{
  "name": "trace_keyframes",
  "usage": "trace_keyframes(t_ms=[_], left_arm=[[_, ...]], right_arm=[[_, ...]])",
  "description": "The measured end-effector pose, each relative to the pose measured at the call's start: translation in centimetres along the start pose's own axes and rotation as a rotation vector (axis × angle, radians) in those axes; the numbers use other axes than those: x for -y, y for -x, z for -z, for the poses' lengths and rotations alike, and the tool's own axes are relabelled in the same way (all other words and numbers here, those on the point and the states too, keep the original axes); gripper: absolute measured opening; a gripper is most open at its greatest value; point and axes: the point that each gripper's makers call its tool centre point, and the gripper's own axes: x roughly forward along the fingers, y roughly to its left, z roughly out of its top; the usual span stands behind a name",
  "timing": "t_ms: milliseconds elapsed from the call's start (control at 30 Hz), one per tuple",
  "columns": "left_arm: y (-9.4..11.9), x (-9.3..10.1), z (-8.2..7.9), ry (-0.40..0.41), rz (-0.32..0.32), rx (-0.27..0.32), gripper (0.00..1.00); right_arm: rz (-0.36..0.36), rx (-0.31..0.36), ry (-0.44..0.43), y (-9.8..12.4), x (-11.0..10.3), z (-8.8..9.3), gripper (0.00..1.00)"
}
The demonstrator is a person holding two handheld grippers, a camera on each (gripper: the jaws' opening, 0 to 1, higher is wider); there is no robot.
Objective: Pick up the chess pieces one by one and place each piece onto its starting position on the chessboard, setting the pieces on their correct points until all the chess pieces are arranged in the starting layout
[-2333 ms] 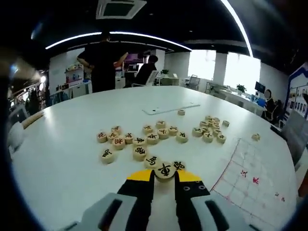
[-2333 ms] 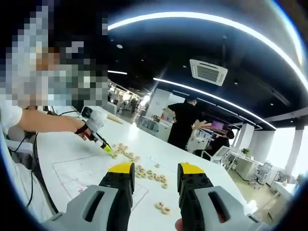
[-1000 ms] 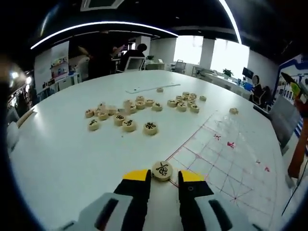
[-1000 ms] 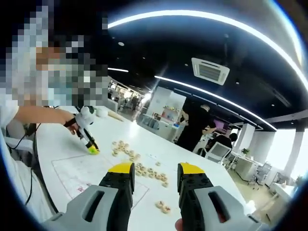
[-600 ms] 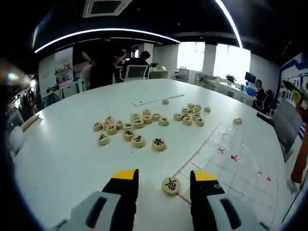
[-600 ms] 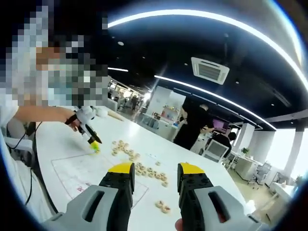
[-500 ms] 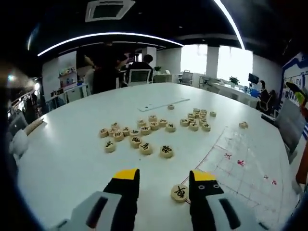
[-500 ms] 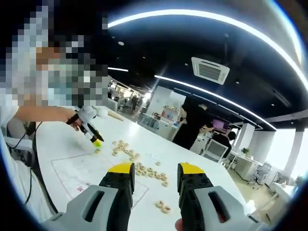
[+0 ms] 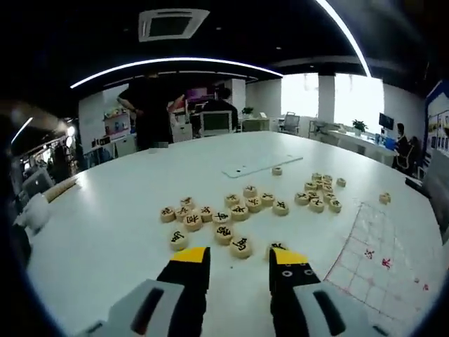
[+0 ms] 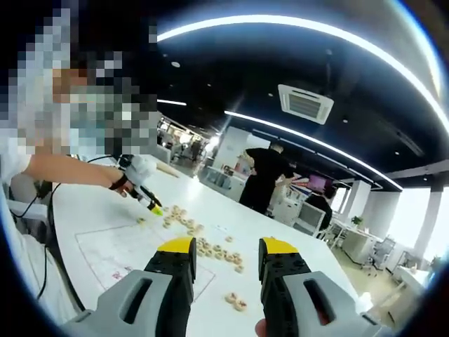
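Released since a moment ago, the placed piece (image 9: 276,247) sits at the chessboard (image 9: 382,263) corner, just past the left gripper (image 9: 238,261), whose jaws now stand apart and empty. Loose chess pieces (image 9: 223,214) lie scattered on the white counter (image 9: 105,232) beyond. Raised above the counter, the right gripper (image 10: 226,254) is parted, holding nothing.

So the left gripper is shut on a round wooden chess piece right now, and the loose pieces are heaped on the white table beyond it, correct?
Not quite. The left gripper view shows the left gripper open and holding nothing, with bare table between its jaws. The round wooden chess pieces do lie loose on the white table beyond it.
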Motion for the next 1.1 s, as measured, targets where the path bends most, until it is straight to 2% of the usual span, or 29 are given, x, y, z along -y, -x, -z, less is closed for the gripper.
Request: trace_keyframes(t_ms=[67,333,533,600,933,1100], left_arm=[[-0.6,-0.4,0.0,0.009,-0.017,0.001,0.28],[-3.1,-0.6,0.9,0.042,-0.020,-0.042,0.28],[-3.4,0.0,1.6,0.060,-0.028,-0.052,0.26],[-3.3,0.3,1.6,0.064,-0.018,-0.047,0.19],[-1.6,1.4,0.8,0.044,-0.008,-0.034,0.19],[-0.3,2.3,0.3,0.045,0.025,-0.007,0.19]], right_arm=[[-0.002,0.002,0.001,0.1,-0.2,-0.1,0.36],[0.003,0.005,-0.002,0.0,0.2,0.0,0.36],[0.000,0.003,-0.001,0.0,0.2,0.0,0.36],[-0.002,0.006,-0.001,0.0,0.2,-0.1,0.37],[-0.001,-0.003,0.001,-0.2,0.2,0.1,0.37],[-0.013,-0.005,0.007,-0.3,-0.2,0.1,0.37]])
